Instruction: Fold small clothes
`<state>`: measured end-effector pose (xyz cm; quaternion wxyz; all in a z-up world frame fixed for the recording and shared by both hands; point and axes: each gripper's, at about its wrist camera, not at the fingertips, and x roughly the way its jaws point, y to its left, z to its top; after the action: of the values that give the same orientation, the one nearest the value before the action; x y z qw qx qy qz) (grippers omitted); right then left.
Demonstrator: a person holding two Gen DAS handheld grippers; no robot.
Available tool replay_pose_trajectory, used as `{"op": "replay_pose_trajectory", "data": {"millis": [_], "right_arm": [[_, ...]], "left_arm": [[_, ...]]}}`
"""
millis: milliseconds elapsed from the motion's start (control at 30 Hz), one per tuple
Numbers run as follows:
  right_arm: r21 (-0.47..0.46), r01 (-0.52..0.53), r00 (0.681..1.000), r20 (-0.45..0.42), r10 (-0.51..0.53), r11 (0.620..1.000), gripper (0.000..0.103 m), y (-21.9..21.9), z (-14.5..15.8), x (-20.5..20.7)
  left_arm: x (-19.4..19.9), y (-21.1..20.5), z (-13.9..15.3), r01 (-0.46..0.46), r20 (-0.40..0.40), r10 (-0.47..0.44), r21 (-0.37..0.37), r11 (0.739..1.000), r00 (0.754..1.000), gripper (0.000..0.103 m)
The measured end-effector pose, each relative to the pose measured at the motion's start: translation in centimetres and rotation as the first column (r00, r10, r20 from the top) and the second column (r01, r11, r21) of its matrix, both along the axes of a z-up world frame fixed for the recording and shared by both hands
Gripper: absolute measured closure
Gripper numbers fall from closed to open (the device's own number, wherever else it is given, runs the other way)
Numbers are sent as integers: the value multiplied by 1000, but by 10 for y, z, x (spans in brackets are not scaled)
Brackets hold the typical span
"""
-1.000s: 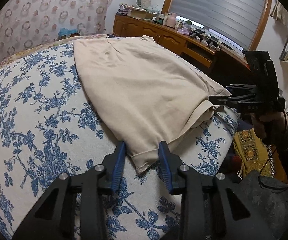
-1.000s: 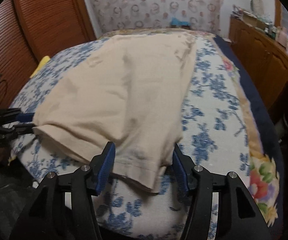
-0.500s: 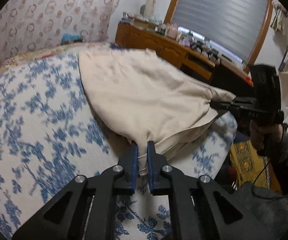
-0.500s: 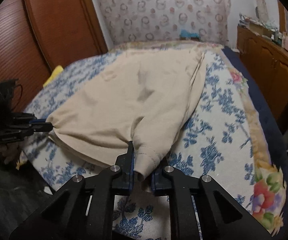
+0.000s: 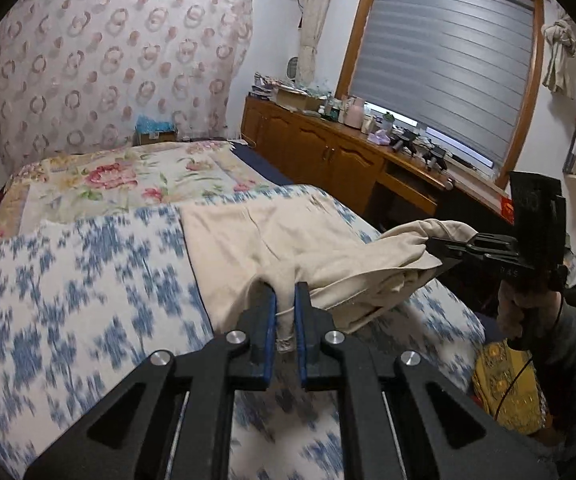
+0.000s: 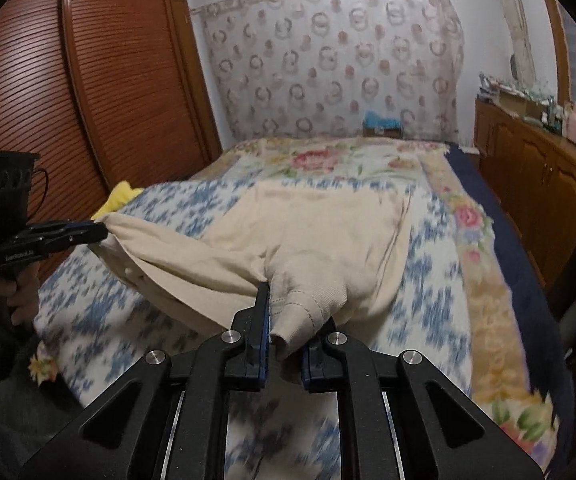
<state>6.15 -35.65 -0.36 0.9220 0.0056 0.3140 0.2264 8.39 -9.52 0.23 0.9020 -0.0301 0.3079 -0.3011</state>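
A: Which step is this?
B: Lifting. The left gripper [image 5: 285, 320] and right gripper [image 6: 284, 334] each pinch a near corner of the shirt [image 5: 248, 240] on the bed [image 5: 68, 280].
A: Next?
B: Probably carry both corners toward twelve o'clock, evenly.

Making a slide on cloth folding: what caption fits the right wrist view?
Both tongs, right and left, pinch corners of a beige garment above a floral bedspread.

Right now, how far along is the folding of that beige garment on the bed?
Early. Done: both near corners gripped, left gripper and right gripper each shut on the garment. In hand: near edge lifted off the bed, far part lying flat. Left: carrying the edge over, laying it down, any further folds.
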Motion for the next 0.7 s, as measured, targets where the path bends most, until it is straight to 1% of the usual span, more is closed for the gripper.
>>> {"op": "replay_pose_trajectory", "data": {"millis": [167, 300, 433, 567, 700], "right_arm": [[-7, 12, 1000, 23, -12, 1000, 94, 2, 5, 32], [1, 13, 1000, 18, -13, 1000, 94, 0, 3, 54], [15, 10, 1000, 2, -10, 1000, 94, -3, 1, 70], [13, 10, 1000, -1, -10, 1000, 94, -6, 2, 81], [8, 13, 1000, -21, -13, 1000, 94, -6, 0, 101]], "left_arm": [[33, -7, 6, -27, 24, 27, 26, 999, 999, 97], [54, -7, 8, -45, 12, 45, 20, 999, 999, 97], [71, -10, 8, -54, 11, 54, 36, 998, 998, 97], [90, -13, 7, -62, 1, 62, 51, 997, 998, 97], [112, -17, 6, -68, -14, 69, 65, 996, 998, 97]]}}
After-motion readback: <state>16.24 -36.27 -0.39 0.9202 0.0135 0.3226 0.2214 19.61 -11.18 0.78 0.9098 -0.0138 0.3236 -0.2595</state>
